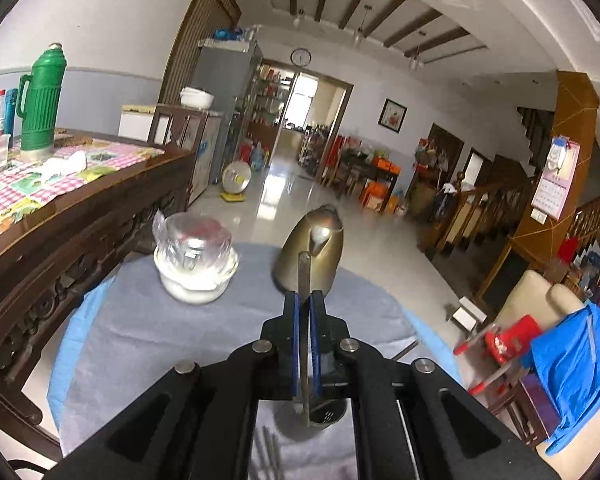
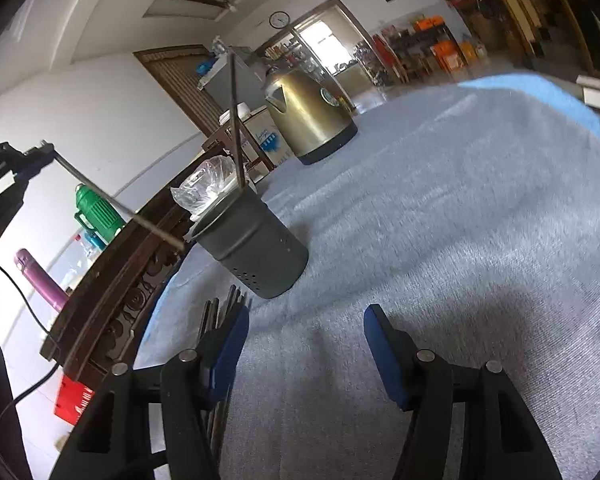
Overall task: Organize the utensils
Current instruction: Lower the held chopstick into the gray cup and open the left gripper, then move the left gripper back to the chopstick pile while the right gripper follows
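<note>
My left gripper (image 1: 304,300) is shut on a slim metal utensil (image 1: 305,276), which runs between the blue pads. In the right wrist view this gripper (image 2: 40,156) hangs at the upper left, and the held utensil (image 2: 120,208) slants down with its tip just beside the rim of the dark grey perforated holder (image 2: 256,248). One thin utensil (image 2: 236,120) stands upright in that holder. My right gripper (image 2: 306,344) is open low over the grey cloth with nothing between its fingers. Several metal utensils (image 2: 220,312) lie on the cloth beside its left finger.
A gold kettle (image 2: 308,116) stands at the far side of the round table's grey cloth (image 2: 440,220). A white bowl holding a plastic-wrapped glass (image 1: 196,264) sits near the holder. A carved wooden table (image 1: 60,216) with a green flask (image 1: 40,96) borders the left.
</note>
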Available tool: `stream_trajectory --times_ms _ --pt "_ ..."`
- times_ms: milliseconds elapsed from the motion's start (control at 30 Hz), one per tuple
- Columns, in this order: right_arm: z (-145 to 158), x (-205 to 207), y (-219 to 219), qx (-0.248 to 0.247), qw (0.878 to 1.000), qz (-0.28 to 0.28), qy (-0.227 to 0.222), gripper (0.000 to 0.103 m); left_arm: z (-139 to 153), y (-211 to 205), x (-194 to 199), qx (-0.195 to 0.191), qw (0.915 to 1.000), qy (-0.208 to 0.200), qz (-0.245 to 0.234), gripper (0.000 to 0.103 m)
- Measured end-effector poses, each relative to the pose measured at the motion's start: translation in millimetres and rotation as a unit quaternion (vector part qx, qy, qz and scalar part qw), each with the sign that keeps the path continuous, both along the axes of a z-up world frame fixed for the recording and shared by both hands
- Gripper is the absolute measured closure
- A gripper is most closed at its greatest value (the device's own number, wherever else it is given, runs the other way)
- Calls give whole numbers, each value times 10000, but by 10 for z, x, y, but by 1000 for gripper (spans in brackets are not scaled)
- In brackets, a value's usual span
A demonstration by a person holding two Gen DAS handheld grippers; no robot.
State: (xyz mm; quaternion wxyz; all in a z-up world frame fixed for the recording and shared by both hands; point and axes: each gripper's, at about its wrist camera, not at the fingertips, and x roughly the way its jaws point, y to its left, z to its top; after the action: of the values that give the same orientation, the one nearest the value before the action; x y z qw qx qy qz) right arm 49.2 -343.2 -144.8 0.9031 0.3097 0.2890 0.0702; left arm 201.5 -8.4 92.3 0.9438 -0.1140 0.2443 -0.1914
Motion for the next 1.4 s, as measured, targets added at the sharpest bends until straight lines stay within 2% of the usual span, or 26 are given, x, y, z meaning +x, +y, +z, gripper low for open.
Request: stream_trajectory --times_ms 200,333,400,533,633,667,733,767,800,867,967,1067,1200,1267,1333,1400 --pt "-16 1 -3 56 10000 61 -12 39 71 -216 46 57 9997 -247 54 98" --pt "-30 1 -7 73 9999 72 -32 39 -140 -413 158 311 9992 -217 93 98" --pt "-31 -4 -7 78 9999 66 -38 39 -291 -495 238 442 9989 -92 81 98" --pt "-29 -10 -6 73 9999 74 -31 39 -616 -565 393 606 9969 485 84 97" --pt "-31 -4 -6 77 9999 77 -12 39 -715 -549 401 641 9957 669 4 96" --pt "-32 0 -4 74 9999 80 -5 39 -725 -535 382 666 9956 664 -18 92" --pt "-35 6 2 69 9999 83 13 39 -703 -487 310 719 9958 565 -20 75" --pt "-38 7 1 67 9999 82 21 39 -697 -449 256 718 9963 483 -2 60" --pt "-39 6 1 66 9999 79 27 39 -677 -389 190 698 9969 370 26 53" --pt "-42 12 1 60 9999 77 44 39 -662 -302 79 719 9971 225 64 51" --pt "-39 28 13 42 9999 80 89 39 -717 -175 -23 740 9970 217 95 44" --pt "-43 45 26 0 9999 86 136 39 -906 -41 -86 803 9956 468 70 44" --pt "-42 66 60 -129 9997 59 221 40 -1299 90 -110 960 9902 1016 32 44" --pt "-24 74 99 -268 9993 55 249 43 -1466 140 -105 1015 9865 1284 28 44" --pt "3 101 161 -367 9989 100 279 50 -1612 192 -100 1054 9827 1519 50 44" --pt "23 160 219 -256 9987 243 380 57 -1737 245 -101 1093 9788 1729 51 44"
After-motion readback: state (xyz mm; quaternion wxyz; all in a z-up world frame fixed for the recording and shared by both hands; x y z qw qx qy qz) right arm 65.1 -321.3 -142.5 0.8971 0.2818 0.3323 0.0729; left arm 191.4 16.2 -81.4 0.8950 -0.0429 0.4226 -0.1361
